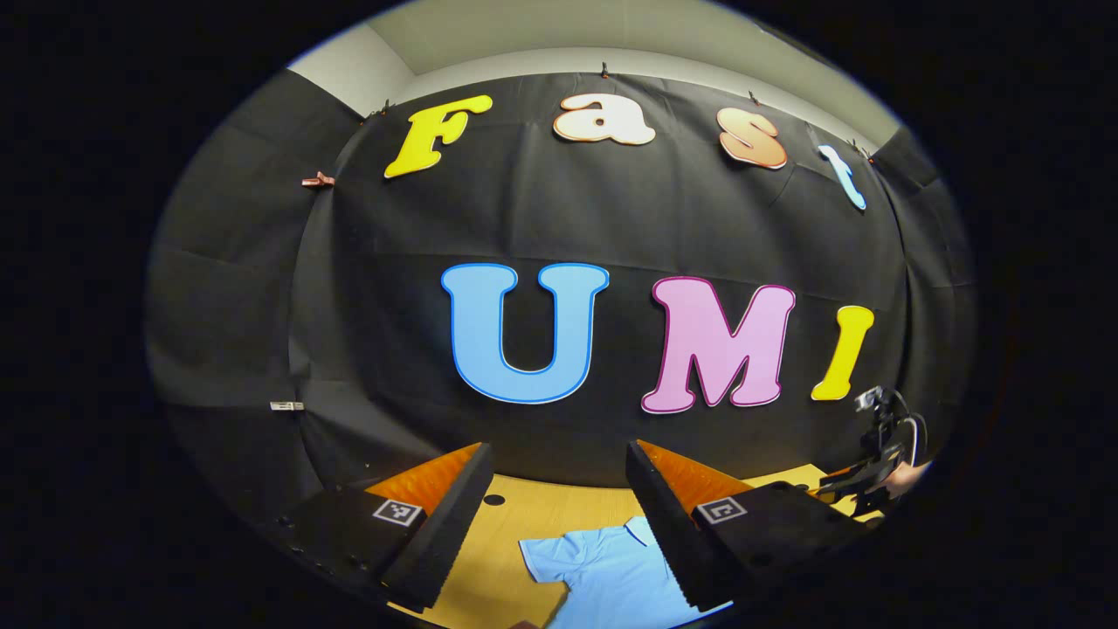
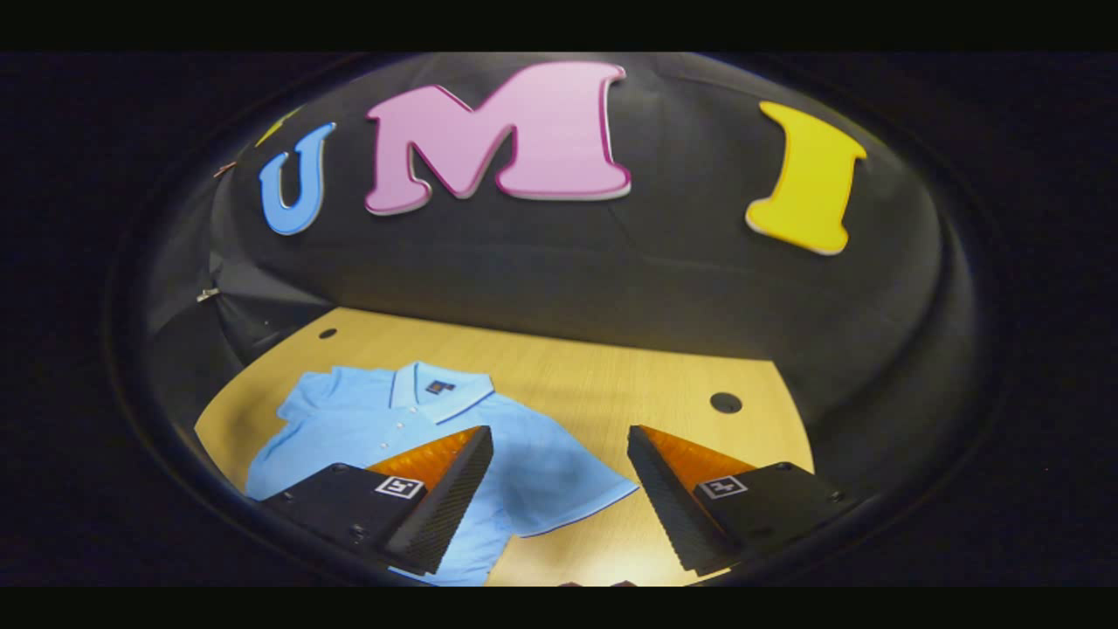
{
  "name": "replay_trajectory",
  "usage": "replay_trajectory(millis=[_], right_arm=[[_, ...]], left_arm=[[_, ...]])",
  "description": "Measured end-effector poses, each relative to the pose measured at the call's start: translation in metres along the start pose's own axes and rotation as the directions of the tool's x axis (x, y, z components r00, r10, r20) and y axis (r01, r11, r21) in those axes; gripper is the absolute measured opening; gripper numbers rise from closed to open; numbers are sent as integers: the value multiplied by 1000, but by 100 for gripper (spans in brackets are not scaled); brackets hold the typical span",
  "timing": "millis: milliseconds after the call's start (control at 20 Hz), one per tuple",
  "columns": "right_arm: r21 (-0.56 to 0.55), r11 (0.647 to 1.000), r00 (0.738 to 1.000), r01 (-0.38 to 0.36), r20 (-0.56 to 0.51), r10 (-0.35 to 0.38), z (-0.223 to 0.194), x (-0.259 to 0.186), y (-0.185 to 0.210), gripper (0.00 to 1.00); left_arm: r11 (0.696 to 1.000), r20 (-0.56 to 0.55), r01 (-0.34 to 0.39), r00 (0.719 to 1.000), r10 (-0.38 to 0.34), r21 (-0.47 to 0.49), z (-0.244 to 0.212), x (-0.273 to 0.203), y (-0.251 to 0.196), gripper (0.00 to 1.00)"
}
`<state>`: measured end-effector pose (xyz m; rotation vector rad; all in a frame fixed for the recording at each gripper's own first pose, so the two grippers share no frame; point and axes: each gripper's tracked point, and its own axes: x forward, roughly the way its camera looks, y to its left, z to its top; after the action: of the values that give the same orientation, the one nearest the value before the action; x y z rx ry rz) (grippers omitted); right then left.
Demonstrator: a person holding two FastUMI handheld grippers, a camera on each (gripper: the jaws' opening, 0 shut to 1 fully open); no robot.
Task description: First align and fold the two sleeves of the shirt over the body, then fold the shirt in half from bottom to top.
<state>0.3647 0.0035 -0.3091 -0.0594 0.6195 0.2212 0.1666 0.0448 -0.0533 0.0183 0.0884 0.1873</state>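
A light blue polo shirt (image 2: 393,428) lies flat on the wooden table (image 2: 611,376), collar toward the far wall and both short sleeves spread out. My right gripper (image 2: 559,454) hovers open above the shirt's right sleeve (image 2: 568,489), nothing between its fingers. In the left gripper view the shirt (image 1: 603,568) shows low down, its left sleeve and collar between my fingers. My left gripper (image 1: 559,467) is open and held well above the table. The other gripper (image 1: 878,476), with a hand behind it, shows at the far right of the left gripper view.
Two round dark holes (image 2: 725,403) (image 2: 327,333) sit in the table top near the back. The black cloth wall (image 2: 611,271) rises directly behind the table. Bare wood lies to the right of the shirt.
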Motion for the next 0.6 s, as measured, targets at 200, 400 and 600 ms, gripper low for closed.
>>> replay_trajectory(millis=[200,400,600], right_arm=[[55,998,990,32,-142,-24,-51,45,-23,98],[105,991,964,85,-260,-55,-94,66,-35,98],[100,987,949,124,-301,-89,-115,77,-35,94]], left_arm=[[998,-49,10,999,-7,54,-16,13,-9,98],[998,-100,33,995,-28,49,-33,27,-2,99],[998,-125,40,992,-34,47,-39,32,17,98]])
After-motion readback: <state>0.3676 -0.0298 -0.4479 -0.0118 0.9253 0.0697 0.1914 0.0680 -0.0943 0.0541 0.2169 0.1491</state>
